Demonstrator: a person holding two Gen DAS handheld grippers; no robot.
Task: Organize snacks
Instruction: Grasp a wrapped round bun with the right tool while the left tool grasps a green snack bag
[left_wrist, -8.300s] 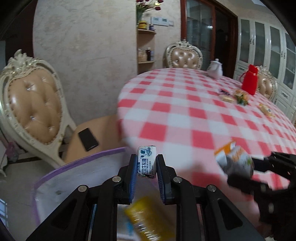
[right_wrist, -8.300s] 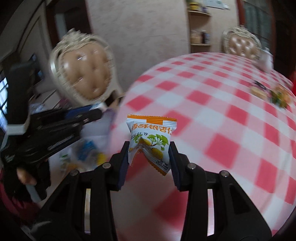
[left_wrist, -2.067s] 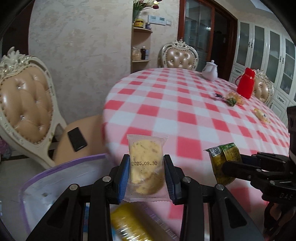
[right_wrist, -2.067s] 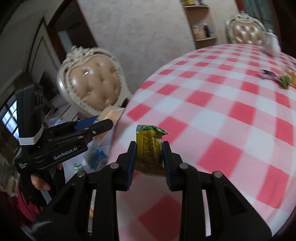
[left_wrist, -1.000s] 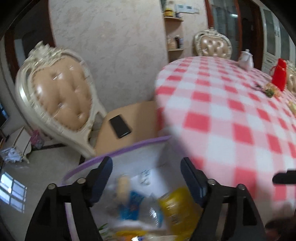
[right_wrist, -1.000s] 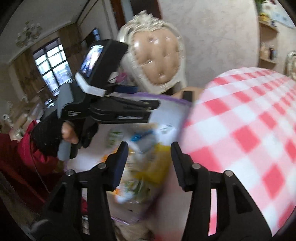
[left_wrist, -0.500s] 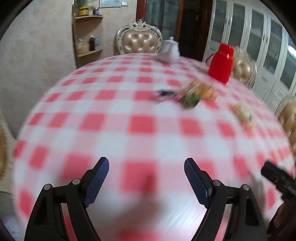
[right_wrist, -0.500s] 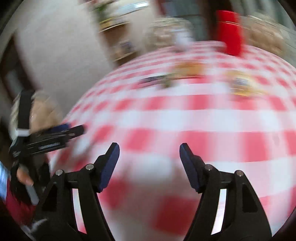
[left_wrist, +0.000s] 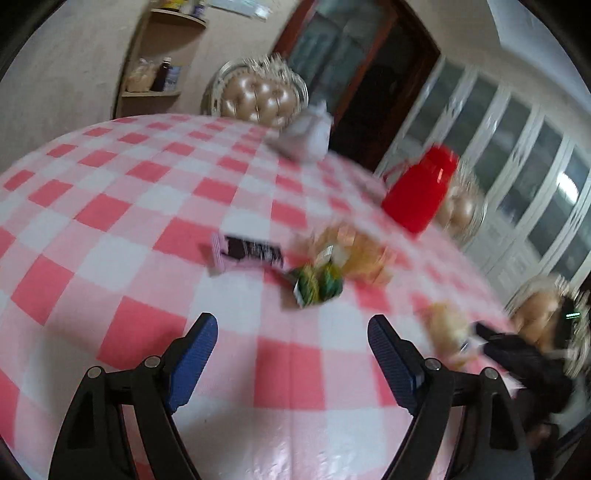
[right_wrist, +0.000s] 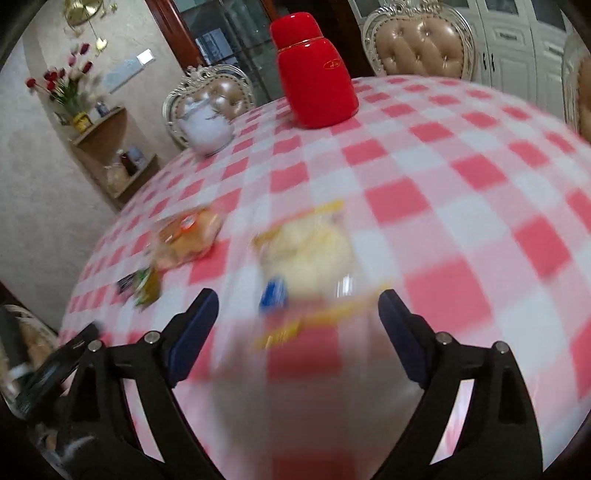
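My left gripper (left_wrist: 291, 330) is open and empty above the red-checked tablecloth (left_wrist: 110, 206). Just ahead of it lie a green packet (left_wrist: 317, 284), a black-and-pink packet (left_wrist: 251, 253) and an orange bread packet (left_wrist: 354, 254). My right gripper (right_wrist: 297, 301) is empty, its jaws opening wide. A blurred yellow bread packet (right_wrist: 306, 258) lies on the cloth just beyond its fingertips, in line with the gap, and the pads do not touch it. The left wrist view shows that same yellow packet (left_wrist: 447, 328) beside the right gripper's dark body (left_wrist: 517, 354).
A red flask (right_wrist: 314, 74) and a white teapot (right_wrist: 207, 125) stand at the table's far side. The orange packet (right_wrist: 188, 236) and green packet (right_wrist: 147, 284) lie left of my right gripper. Padded chairs (right_wrist: 421, 44) ring the table. The left gripper's body (right_wrist: 55, 365) shows at lower left.
Both grippers let go of their snacks at the bag beside the chair and swung over the table towards the remaining packets. The right jaws have widened.
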